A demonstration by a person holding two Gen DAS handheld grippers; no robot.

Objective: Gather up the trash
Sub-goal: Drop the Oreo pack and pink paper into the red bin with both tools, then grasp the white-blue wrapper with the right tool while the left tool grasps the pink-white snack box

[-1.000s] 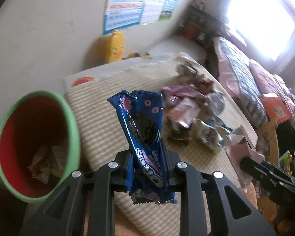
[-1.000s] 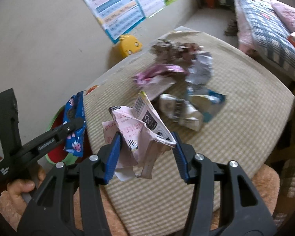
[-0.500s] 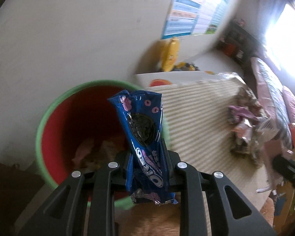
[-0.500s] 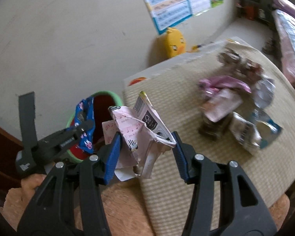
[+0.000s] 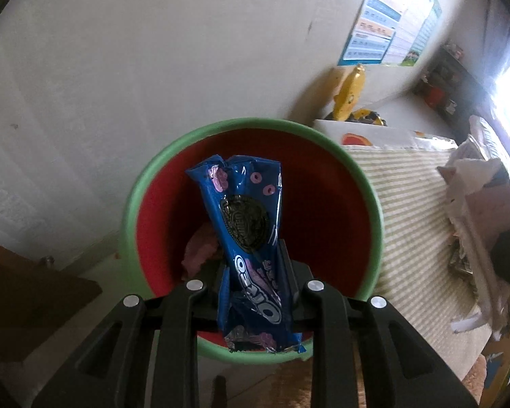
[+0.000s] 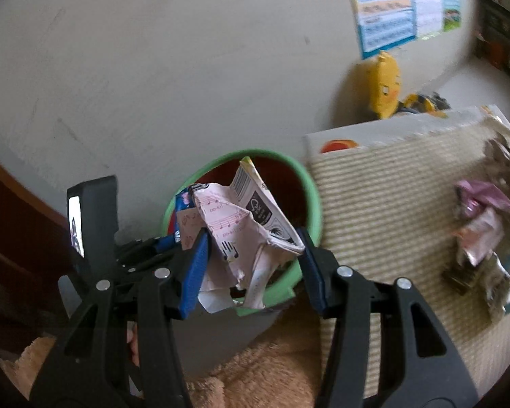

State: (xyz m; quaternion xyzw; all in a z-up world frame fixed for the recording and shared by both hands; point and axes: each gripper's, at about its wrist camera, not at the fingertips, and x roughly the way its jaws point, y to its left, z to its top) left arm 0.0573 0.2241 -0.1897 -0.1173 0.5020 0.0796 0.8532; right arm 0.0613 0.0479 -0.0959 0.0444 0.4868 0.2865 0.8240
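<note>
My left gripper is shut on a blue Oreo wrapper, which stands upright over the mouth of a bin with a green rim and red inside. Some pink trash lies at the bin's bottom. In the right wrist view my right gripper is shut on a crumpled pink and white carton, held above the near side of the same bin. The left gripper shows there at the left, its wrapper mostly hidden behind the carton.
A striped beige cushion surface lies right of the bin, with a pile of several wrappers on it. A yellow toy stands against the pale wall, under a poster. Dark wooden furniture is at the left.
Both grippers have swung left from over the cushion to the bin, each still holding its piece. The Oreo wrapper now hangs over the bin's mouth and the carton over its near rim.
</note>
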